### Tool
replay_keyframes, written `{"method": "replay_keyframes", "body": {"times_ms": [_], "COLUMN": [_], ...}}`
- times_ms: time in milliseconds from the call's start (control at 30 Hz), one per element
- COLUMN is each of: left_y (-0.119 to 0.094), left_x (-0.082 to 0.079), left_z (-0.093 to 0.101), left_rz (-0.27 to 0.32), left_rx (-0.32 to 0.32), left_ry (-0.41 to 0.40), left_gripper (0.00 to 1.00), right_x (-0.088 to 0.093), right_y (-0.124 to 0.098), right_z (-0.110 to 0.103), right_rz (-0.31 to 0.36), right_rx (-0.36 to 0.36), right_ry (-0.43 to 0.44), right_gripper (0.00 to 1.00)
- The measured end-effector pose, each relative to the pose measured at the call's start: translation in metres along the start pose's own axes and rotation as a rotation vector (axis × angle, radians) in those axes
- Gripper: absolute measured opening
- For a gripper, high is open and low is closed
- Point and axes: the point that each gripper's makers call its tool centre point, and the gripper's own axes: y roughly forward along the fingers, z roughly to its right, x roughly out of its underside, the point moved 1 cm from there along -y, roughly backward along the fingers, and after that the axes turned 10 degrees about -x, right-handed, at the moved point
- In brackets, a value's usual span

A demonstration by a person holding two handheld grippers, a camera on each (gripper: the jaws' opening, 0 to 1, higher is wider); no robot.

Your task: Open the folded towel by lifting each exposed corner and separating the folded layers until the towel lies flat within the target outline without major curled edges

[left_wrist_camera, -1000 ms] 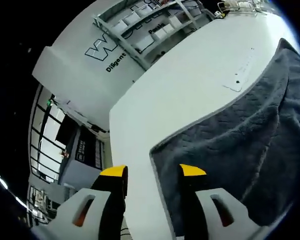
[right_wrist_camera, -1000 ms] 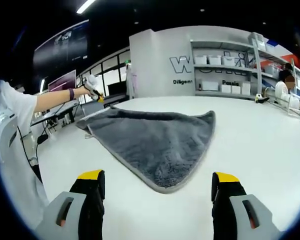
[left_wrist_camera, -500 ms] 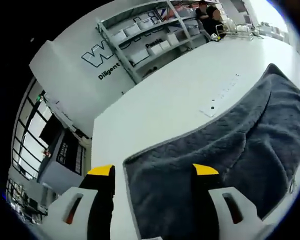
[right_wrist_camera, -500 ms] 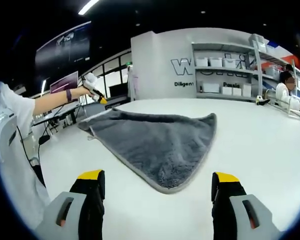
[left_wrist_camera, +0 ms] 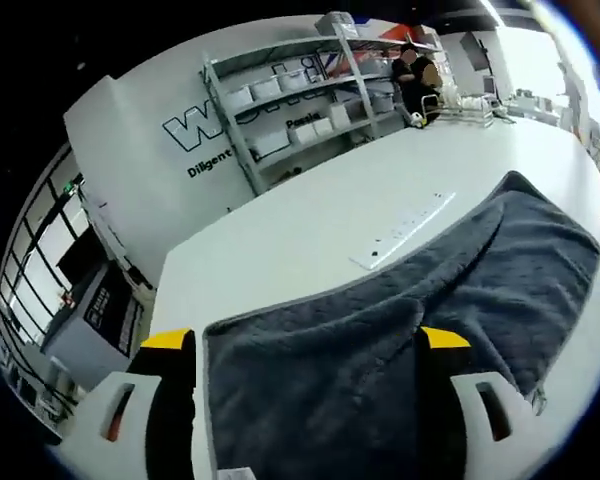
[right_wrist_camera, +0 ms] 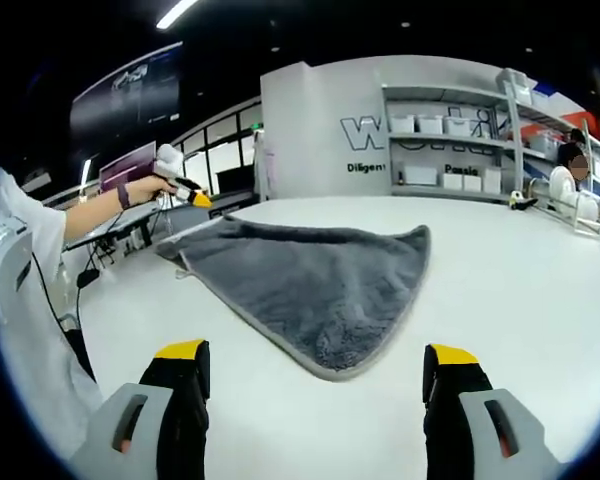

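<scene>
On the white table (right_wrist_camera: 540, 290) the grey towel (right_wrist_camera: 310, 280) lies spread but still doubled, its far corner between the left gripper (left_wrist_camera: 305, 345)'s wide-set jaws. The right gripper (right_wrist_camera: 318, 352) hangs short of the near rounded corner, jaws wide and empty. Judgement: pinch the top layer only, low at the hem, then peel outward.

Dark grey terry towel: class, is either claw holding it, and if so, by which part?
Nothing is held. The left claw stands open over the dark grey terry towel, near its corner; the right claw is open, short of it.
</scene>
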Motion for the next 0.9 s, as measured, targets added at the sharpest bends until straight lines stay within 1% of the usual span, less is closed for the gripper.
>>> {"method": "replay_keyframes", "body": {"times_ms": [67,233,300,433,533,567,633,800,900], "left_y": [-0.004,-0.022,-0.035,-0.062,-0.077,-0.084,-0.096,-0.120,-0.134], "left_x": [0.000,0.011,0.009,0.012,0.014,0.015,0.017,0.022,0.028], "left_z": [0.007,0.023,0.030,0.043,0.047,0.048,0.050,0.056,0.057], "left_rz": [0.018,0.030,0.072,0.122,0.151,0.169,0.187,0.196,0.212], "left_rx": [0.027,0.057,0.080,0.100,0.094,0.090,0.089,0.108,0.107], "left_ry": [-0.037,-0.048,-0.096,-0.112,-0.115,-0.125,-0.139,-0.150,-0.173], "left_gripper": [0.92,0.95,0.95,0.96,0.98,0.99,0.99,0.99,0.99], "right_x": [0.000,-0.001,-0.002,-0.003,-0.002,-0.001,0.000,0.001,0.002], "right_y": [0.000,-0.001,-0.001,-0.001,0.001,0.002,0.003,0.006,0.007], "right_z": [0.000,0.001,0.002,0.003,0.002,0.002,0.001,-0.001,0.000], "right_rz": [-0.003,-0.011,-0.013,-0.016,-0.025,-0.028,-0.031,-0.043,-0.049], "right_rx": [-0.002,-0.001,0.001,0.006,0.008,0.008,0.006,0.006,0.006], "right_ry": [0.000,0.000,-0.004,-0.006,-0.004,-0.005,-0.004,0.003,0.008], "right_gripper": [0.89,0.89,0.89,0.90,0.90,0.90,0.90,0.91,0.91]}}
